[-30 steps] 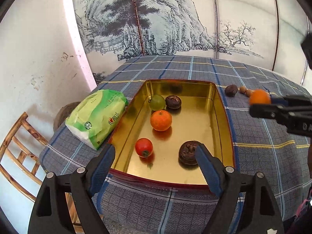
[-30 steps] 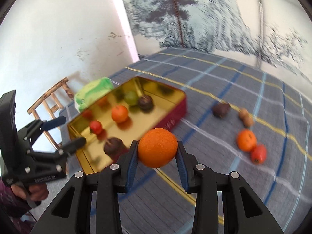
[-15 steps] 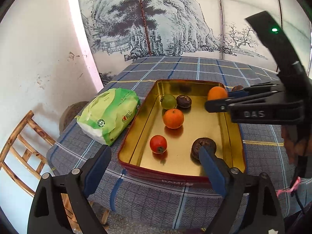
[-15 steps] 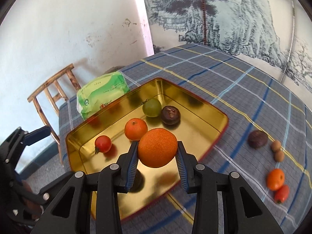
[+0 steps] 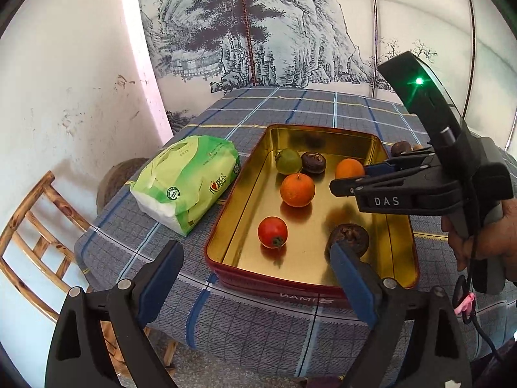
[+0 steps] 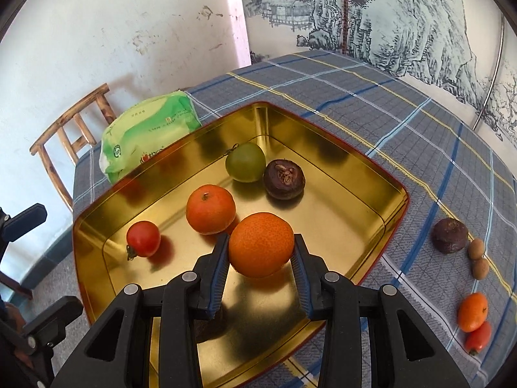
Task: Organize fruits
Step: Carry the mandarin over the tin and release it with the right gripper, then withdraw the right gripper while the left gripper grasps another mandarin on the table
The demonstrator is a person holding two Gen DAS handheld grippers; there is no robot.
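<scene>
My right gripper [image 6: 261, 260] clamped on a round orange tangerine [image 6: 261, 248], above the gold rectangular tin tray [image 6: 339, 148]; my left gripper [image 5: 255, 270] jaws apart, nothing between, having just widened, near the tray's near edge

Tin [image 6: 381, 200] on the tablecloth [image 6: 404, 123]; tissue pack [image 6: 145, 129] left, loose fruit (several) [image 6: 449, 236] right.

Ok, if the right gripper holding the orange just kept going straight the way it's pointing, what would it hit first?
Probably the bare gold floor of the rectangular tin tray, just short of the other orange mandarin. The right gripper points steeply down; depth is unclear.
</scene>
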